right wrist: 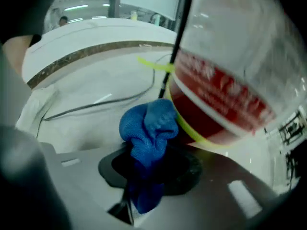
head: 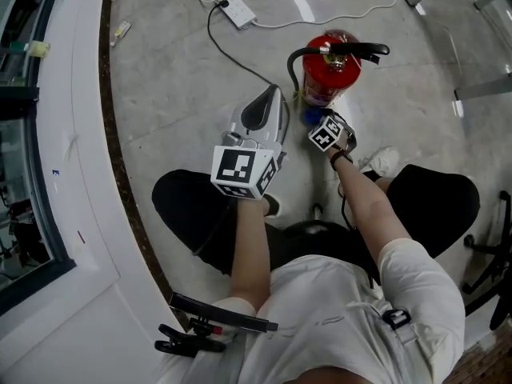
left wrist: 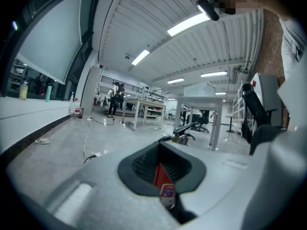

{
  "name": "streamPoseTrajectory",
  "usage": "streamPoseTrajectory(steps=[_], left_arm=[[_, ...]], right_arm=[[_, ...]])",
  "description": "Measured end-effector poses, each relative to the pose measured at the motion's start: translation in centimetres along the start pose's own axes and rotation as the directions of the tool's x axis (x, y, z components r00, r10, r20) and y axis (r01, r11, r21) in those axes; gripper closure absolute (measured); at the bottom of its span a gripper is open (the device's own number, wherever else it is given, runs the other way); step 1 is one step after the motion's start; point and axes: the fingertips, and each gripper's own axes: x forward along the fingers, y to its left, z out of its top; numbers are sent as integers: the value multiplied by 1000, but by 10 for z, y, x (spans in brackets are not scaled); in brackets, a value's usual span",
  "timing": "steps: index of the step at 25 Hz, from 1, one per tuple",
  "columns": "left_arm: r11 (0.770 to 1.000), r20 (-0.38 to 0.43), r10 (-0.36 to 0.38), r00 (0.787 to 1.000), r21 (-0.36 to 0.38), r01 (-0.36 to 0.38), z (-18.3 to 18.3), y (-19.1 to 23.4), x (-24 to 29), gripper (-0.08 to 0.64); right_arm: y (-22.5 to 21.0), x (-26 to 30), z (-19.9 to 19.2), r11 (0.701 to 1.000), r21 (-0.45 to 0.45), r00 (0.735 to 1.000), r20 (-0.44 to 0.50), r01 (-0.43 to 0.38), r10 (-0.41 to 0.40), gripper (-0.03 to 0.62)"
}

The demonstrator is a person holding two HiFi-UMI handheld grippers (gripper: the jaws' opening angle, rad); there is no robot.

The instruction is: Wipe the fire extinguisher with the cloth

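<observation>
The red fire extinguisher (head: pixel 328 74) stands upright on the grey floor, its black handle and hose on top. My right gripper (head: pixel 314 120) is low beside the extinguisher's base, shut on a bunched blue cloth (head: pixel 309 117). In the right gripper view the cloth (right wrist: pixel 148 128) sticks out of the jaws and touches the red body (right wrist: pixel 225 90) near its yellow-green bottom band. My left gripper (head: pixel 270 96) is held higher, to the left of the extinguisher, jaws together with nothing in them. Through their slit only a red sliver of the extinguisher (left wrist: pixel 164 178) shows.
A white power strip (head: pixel 236 9) and its cables lie on the floor behind the extinguisher. A curved white ledge (head: pixel 72 134) runs along the left. Metal table legs (head: pixel 480 86) stand at the right, with a chair base (head: pixel 496 246) nearby. The person's knees flank both grippers.
</observation>
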Motion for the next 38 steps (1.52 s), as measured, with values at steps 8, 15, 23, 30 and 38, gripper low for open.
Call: streamPoseTrajectory(steps=[8,15,23,30,38], left_arm=[[999,-18,43,999,1,-43,-5,16,-9,563],[1000,57,25,998,7,-26,29,-1,-17,563],[1000,122,-16,992,25,13,56,-57,-32,563],[1000,133,-2,991,13,1,53,-74,-42,563],[999,120,36,992,-14,-35,48,-53,-31,563]], right_arm=[[-12,-2,-7,963,265,998,17,-56,54,474],[-8,-134,59,739,635,898,429,-227,-93,472],[-58,-352,168,825,495,552,782,-271,-288,472],[-78,-351,191,662,475,418,871,-579,-260,477],[-50,-187,85,361,701,606,713,-615,-353,479]])
